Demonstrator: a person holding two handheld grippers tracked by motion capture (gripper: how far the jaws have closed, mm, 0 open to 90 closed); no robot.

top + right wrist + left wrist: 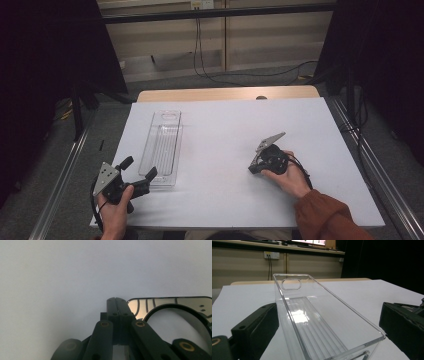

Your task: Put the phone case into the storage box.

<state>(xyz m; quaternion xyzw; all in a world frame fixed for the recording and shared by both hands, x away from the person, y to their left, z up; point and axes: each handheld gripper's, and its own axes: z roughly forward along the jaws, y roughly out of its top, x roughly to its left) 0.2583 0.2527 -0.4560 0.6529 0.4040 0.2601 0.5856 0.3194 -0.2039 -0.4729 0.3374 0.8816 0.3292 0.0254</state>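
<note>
1. Left gripper [141, 172], held in the person's left hand [114, 210] at the near-left corner of the white table sheet [235, 135]: its jaws are standing wide apart and pointing at the near end of the clear plastic tray [162, 147].

2. In the left gripper view the tray [317, 322] is lying lengthwise between the two jaws, one on each side of its near end wall, neither jaw touching the plastic as far as I can tell. The tray is sitting flat on the sheet, left of centre, with a ribbed floor and an oval handle cut-out [291, 284] at the far end.

3. Judged step: the approach to a grasp on the tray's near end is under way, and nothing is being held yet. The next move is calling for the jaws to come forward a little and either close across the tray or settle on one wall. Clear, smooth plastic may slip, so a square bite looks wise.

4. Right gripper [254, 167], in the right hand [290, 177] with a rust-orange sleeve [325, 215]: it is resting right of centre, well apart from the tray. In the right gripper view [116, 301] its jaws are pressed together with nothing between them, facing bare sheet.

5. Writing: no brand or label is showing on the tray or the sheet. A shiny plate [172, 302] beside the right jaws carries dark marks too partial to read.
</note>
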